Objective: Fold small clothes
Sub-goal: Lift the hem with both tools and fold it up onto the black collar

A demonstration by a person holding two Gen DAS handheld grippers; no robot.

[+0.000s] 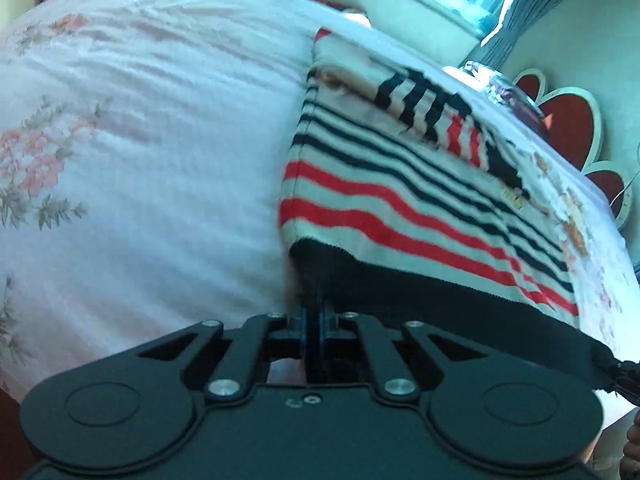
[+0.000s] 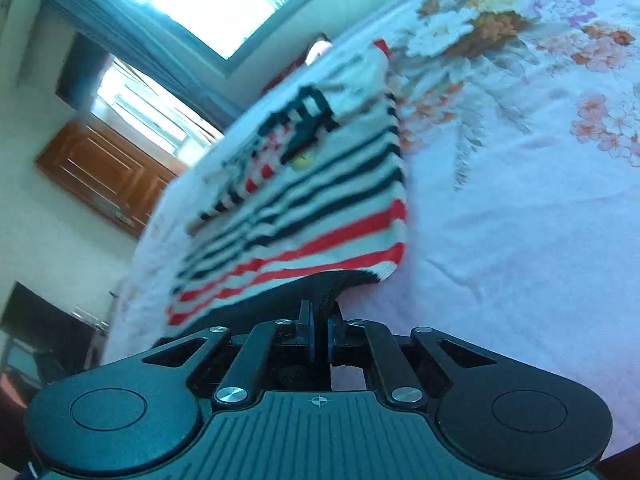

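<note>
Each pinching a corner of the dark hem, the left gripper (image 1: 314,312) and right gripper (image 2: 319,322) hold the red-and-navy striped knitted sweater (image 1: 400,184) taut over the floral bedsheet (image 1: 140,140), probably to fold it upward.

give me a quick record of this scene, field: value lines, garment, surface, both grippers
garment: striped sweater, red, navy and white bands, dark hem
sleeve: folded across the body
surface: floral bedsheet
left gripper: shut on the hem's left corner
right gripper: shut on the hem's right corner
hem state: lifted off the sheet, stretched between the grippers
background: window with curtains, wooden door
</note>
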